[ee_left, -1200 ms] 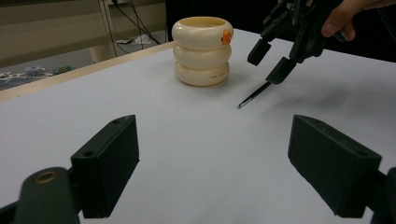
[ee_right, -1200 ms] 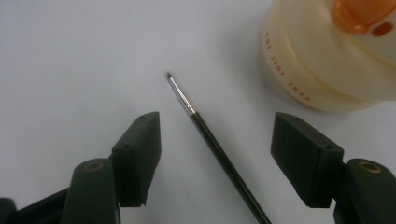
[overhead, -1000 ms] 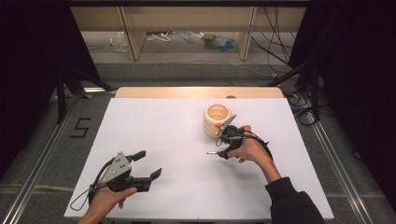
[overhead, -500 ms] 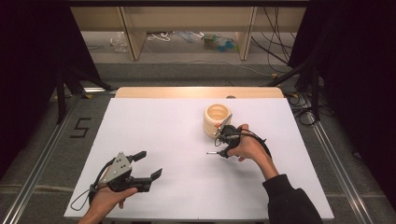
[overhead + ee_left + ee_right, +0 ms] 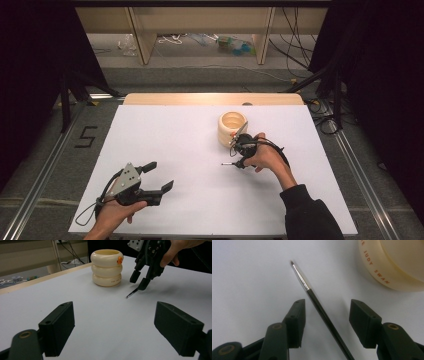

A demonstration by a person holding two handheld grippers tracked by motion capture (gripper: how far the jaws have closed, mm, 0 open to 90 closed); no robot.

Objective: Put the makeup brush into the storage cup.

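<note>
While my right tongs (image 5: 325,322) were just closing around the thin paintbrush (image 5: 317,302) lying on the white desk (image 5: 175,145) near the cream ringed holder (image 5: 232,127), pads not yet touching, I judged centring them before squeezing wise, left tongs (image 5: 115,327) wide open, empty.

Evenly lit from above; bright white surface (image 5: 180,150) mid-frame, dark upper corners, soft shadows, mild grain, blurred near claw pads at lower edges.
</note>
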